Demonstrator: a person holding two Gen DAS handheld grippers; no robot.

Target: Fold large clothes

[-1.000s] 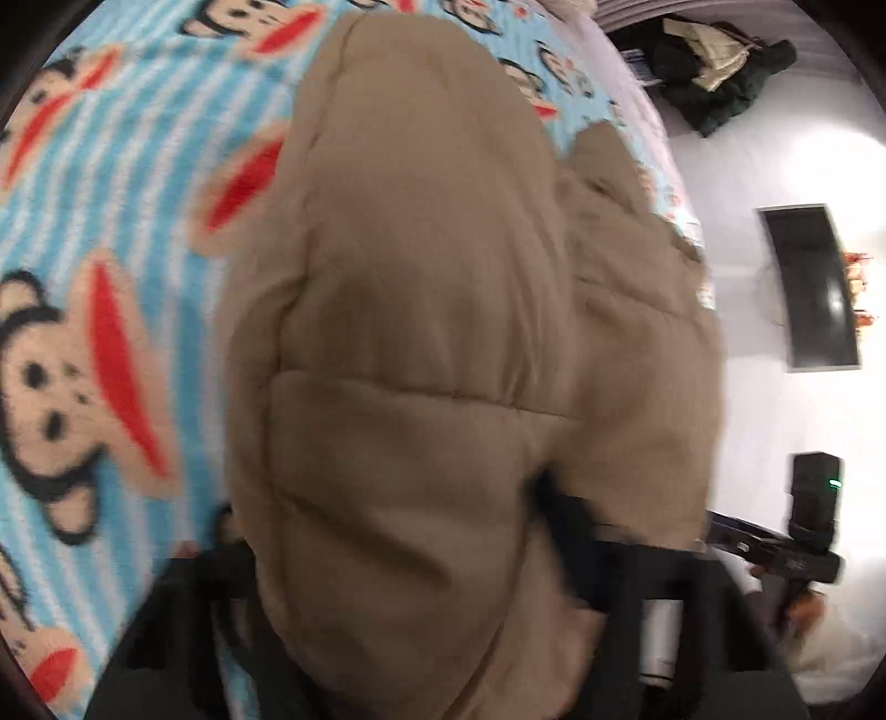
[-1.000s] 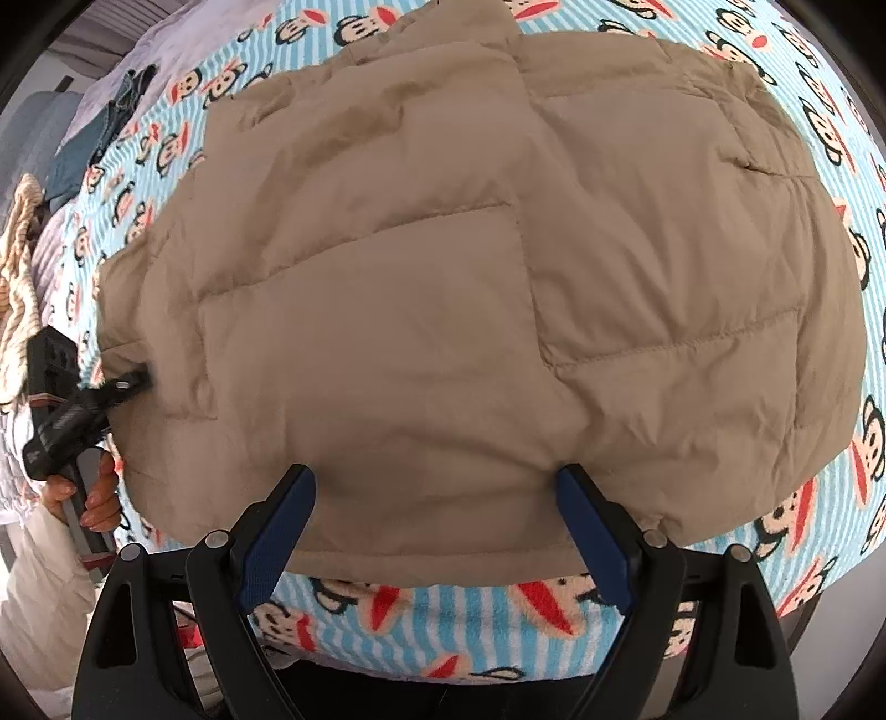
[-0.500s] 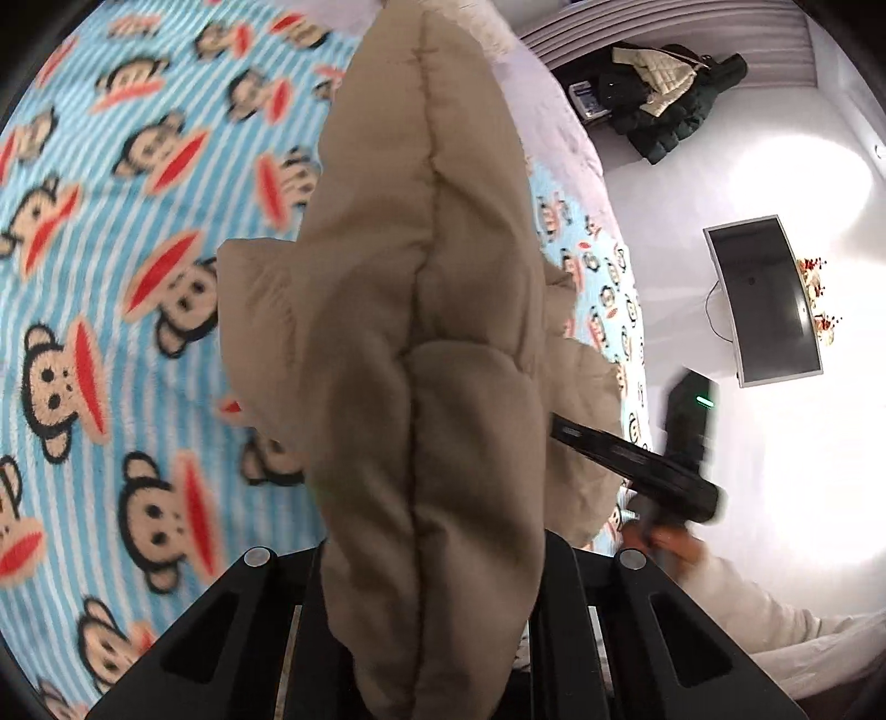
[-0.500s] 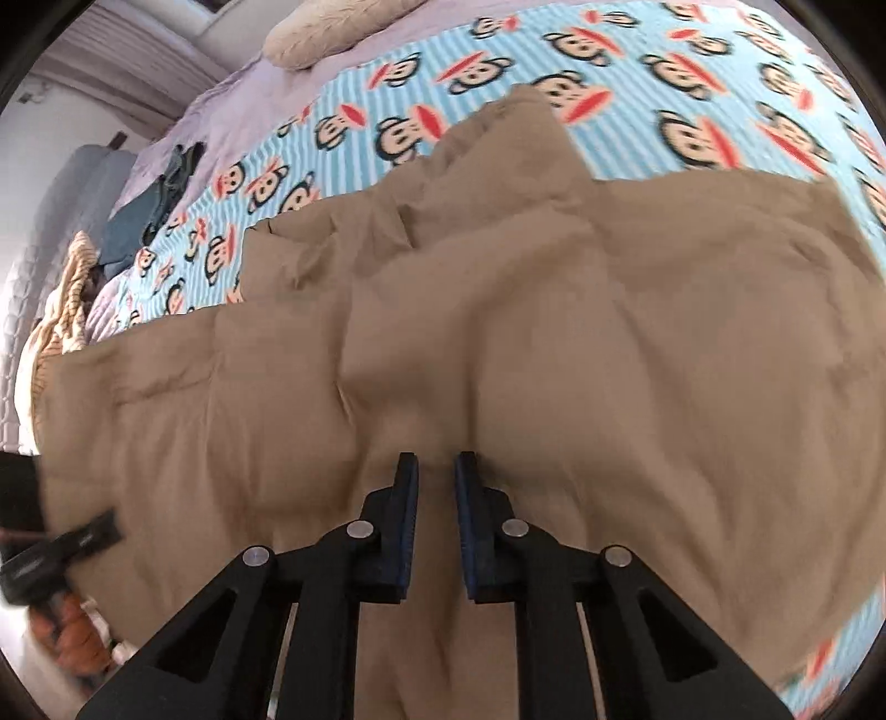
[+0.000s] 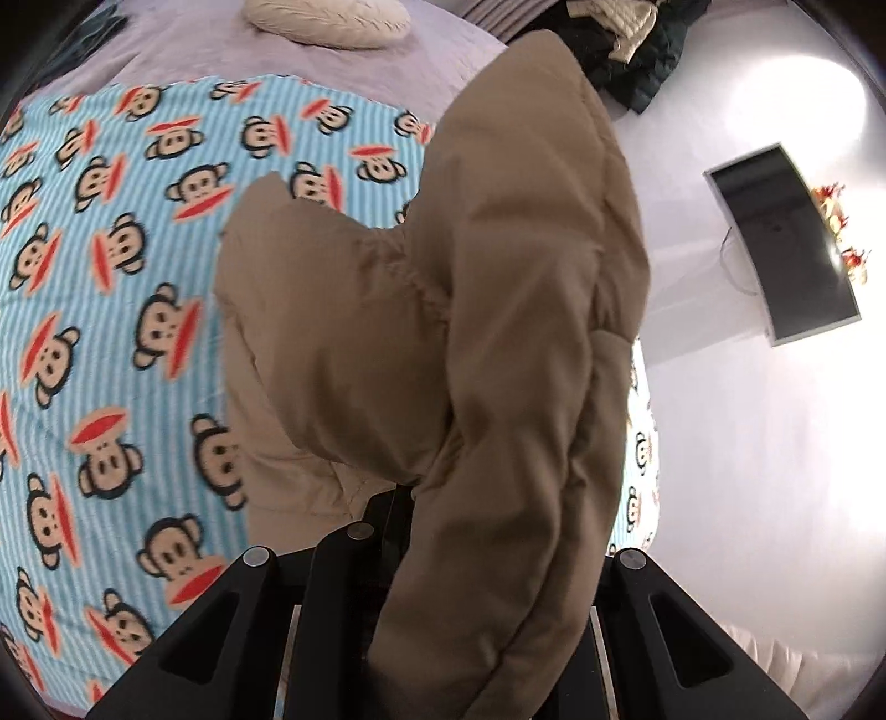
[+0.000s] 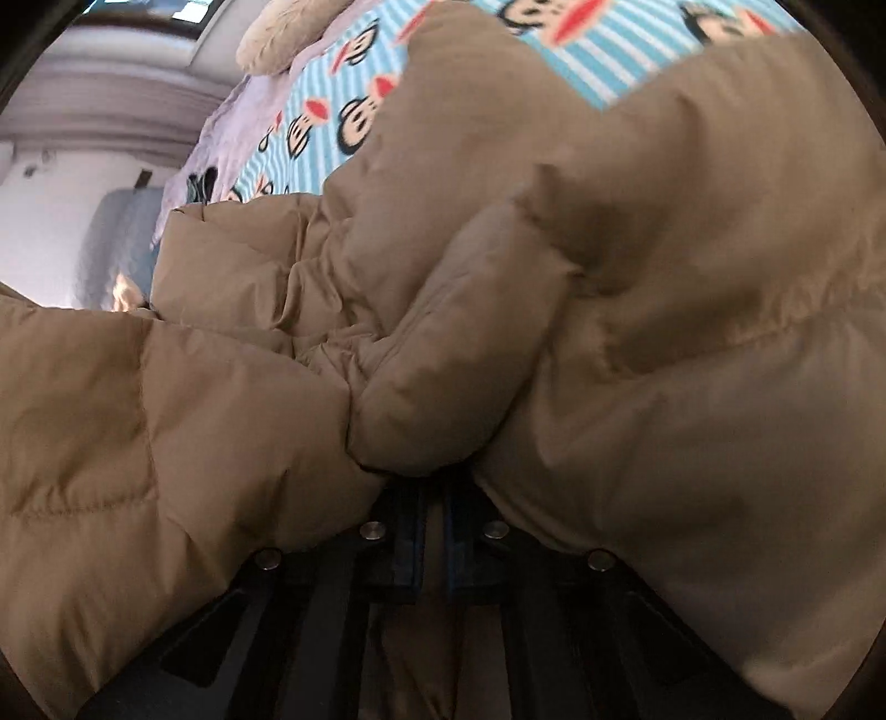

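A large tan puffer jacket (image 5: pixel 498 332) is lifted off the bed. In the left wrist view it hangs up in front of the camera, and my left gripper (image 5: pixel 443 515) is shut on its edge, with the fingertips buried in the fabric. In the right wrist view the jacket (image 6: pixel 664 332) fills most of the frame in bunched folds. My right gripper (image 6: pixel 434 498) is shut on a pinch of it, with the blue-padded fingers nearly together and their tips hidden under the folds.
The bed is covered by a blue striped monkey-print blanket (image 5: pixel 111 277). A cream pillow (image 5: pixel 326 22) lies at the head. Dark clothes (image 5: pixel 626 50) are piled at the upper right. A dark wall screen (image 5: pixel 786 243) hangs on the white wall to the right.
My right gripper went from open at the jacket's hem to shut on it. Both grippers have lifted the jacket, which now bunches up off the blanket.
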